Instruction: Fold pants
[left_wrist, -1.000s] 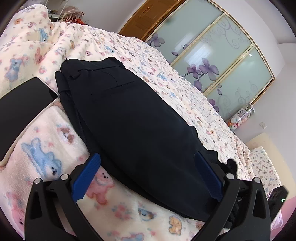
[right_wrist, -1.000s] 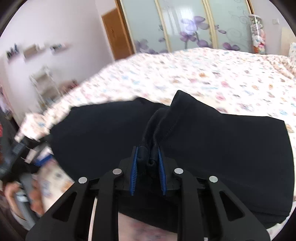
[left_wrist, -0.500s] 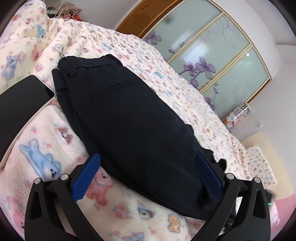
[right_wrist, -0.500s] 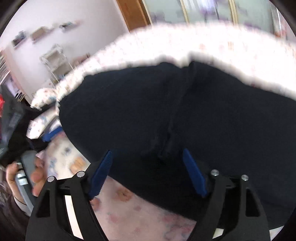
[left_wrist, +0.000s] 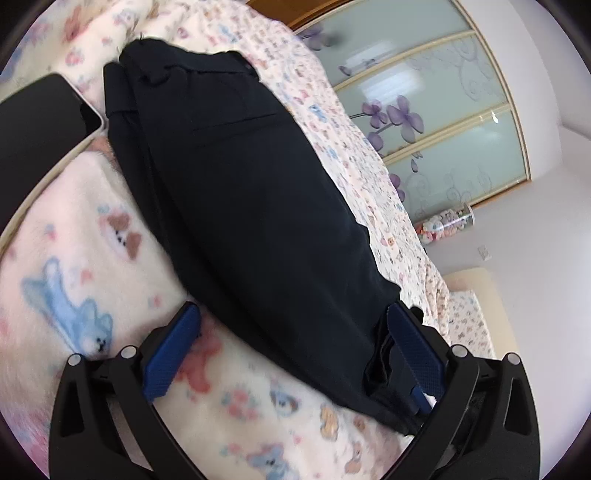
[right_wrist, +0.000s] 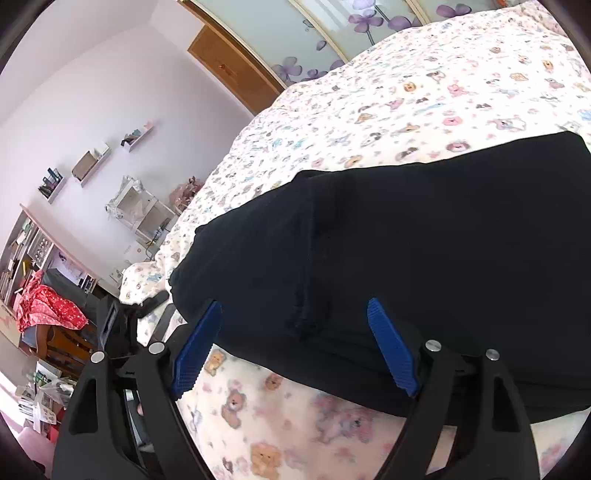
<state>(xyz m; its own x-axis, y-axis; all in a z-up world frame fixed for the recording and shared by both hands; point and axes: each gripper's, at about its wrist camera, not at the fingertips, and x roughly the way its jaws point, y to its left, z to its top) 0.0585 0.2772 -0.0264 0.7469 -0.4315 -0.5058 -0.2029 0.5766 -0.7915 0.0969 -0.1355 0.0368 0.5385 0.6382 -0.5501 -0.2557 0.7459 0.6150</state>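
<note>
We see the folded black pants (left_wrist: 258, 206) lying flat on the bed (right_wrist: 424, 92). Right claw (right_wrist: 295, 347) is opening, nothing pinched; left claw (left_wrist: 291, 354) spread, straddling their edge.

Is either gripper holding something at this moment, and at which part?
Nothing is held. The left gripper is open; the right gripper is opening, pads clear of the folded black pants.

Home bedroom. A bed (right_wrist: 424, 92) is covered with a cartoon-animal print sheet and fleece blanket (left_wrist: 92, 258). Sliding wardrobe doors (left_wrist: 443, 122) with frosted glass and purple flowers are seen behind. Wall shelves (right_wrist: 88, 164) and cluttered bookcase (right_wrist: 26, 251) are mounted on a lilac wall.
</note>
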